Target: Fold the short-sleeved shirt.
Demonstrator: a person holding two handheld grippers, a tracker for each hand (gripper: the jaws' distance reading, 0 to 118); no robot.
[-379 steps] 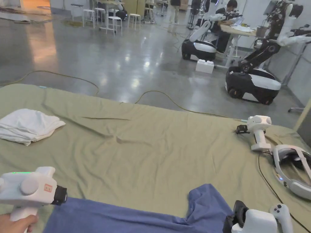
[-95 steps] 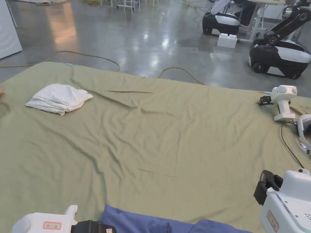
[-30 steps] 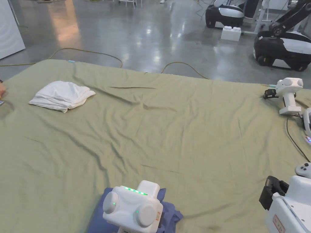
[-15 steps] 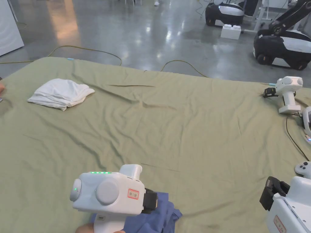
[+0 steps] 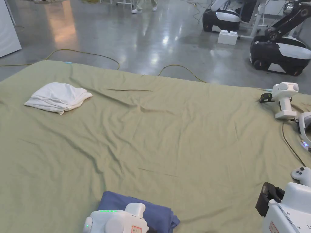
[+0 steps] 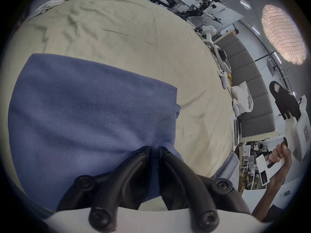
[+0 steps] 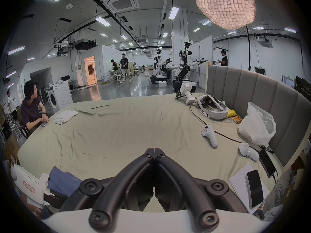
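a folded blue cotton short-sleeved shirt [image 5: 136, 207] lies at the bottom centre of the head view, on the near edge of a bed covered with a wrinkled olive-green sheet [image 5: 170, 136]. the left hand-held gripper [image 6: 154, 150], seen from its own camera, has its black jaws nearly together with a fold of the blue fabric pinched between them at the shirt's near edge; its white body sits at the bottom of the head view, just in front of the shirt. the right hand-held gripper [image 7: 154, 150] is held above the bed at lower right, its jaws closed on nothing, tips touching, well apart from the shirt. a bundled white cloth [image 5: 57, 97] rests at upper left of the sheet. a spare white gripper unit [image 5: 282, 97] stands at the right edge, near a white headset [image 7: 212, 108] and a white game-style controller [image 7: 209, 135]. a seated person [image 7: 32, 108] appears at far left in the right gripper view.
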